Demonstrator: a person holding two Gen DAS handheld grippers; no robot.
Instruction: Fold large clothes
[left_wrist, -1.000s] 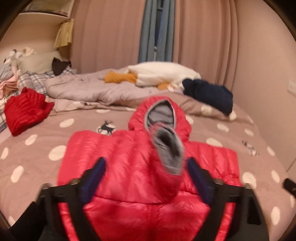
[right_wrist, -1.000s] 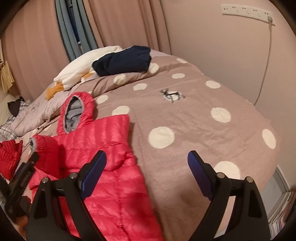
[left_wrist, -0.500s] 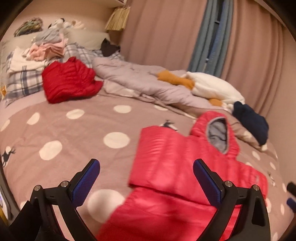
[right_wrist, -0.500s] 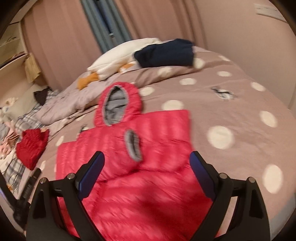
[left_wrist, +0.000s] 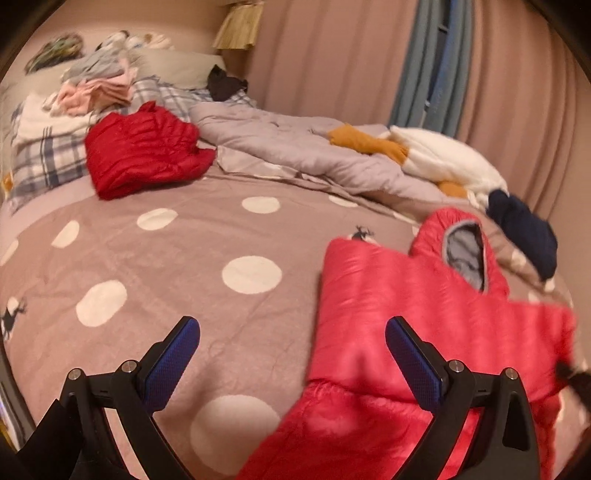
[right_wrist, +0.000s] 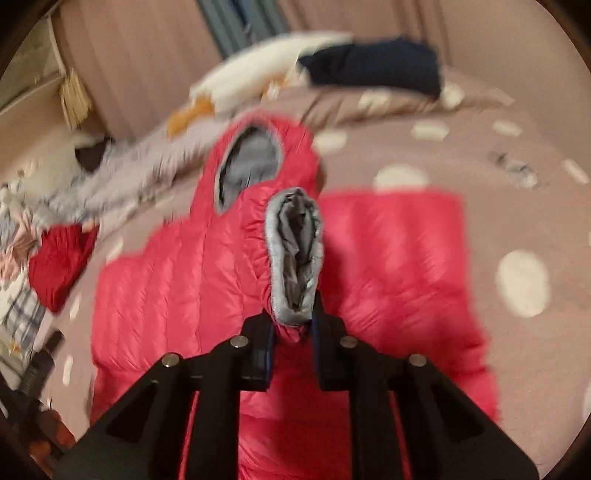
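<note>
Close in, right tongs (right_wrist: 293, 325) have just been closing and now pinch the grey-lined cuff (right_wrist: 295, 254) of the red down jacket (right_wrist: 388, 266), while left tongs (left_wrist: 291, 354) stand wide and empty over the bed (left_wrist: 177, 258) by the jacket's left edge. Jacket lies flat mid-bed, hood (right_wrist: 251, 166) toward the far pillows; likely light, puffy, slick-shelled, so cuffs, hem and seams look the surest holds. Hem is cut off below, and motion blur smears the right view.

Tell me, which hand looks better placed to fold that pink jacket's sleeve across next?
The right. Its gripper has just closed on the grey-lined sleeve cuff of the pink hooded puffer jacket. The left gripper is open, holding nothing, over the dotted bedspread beside the jacket.
</note>
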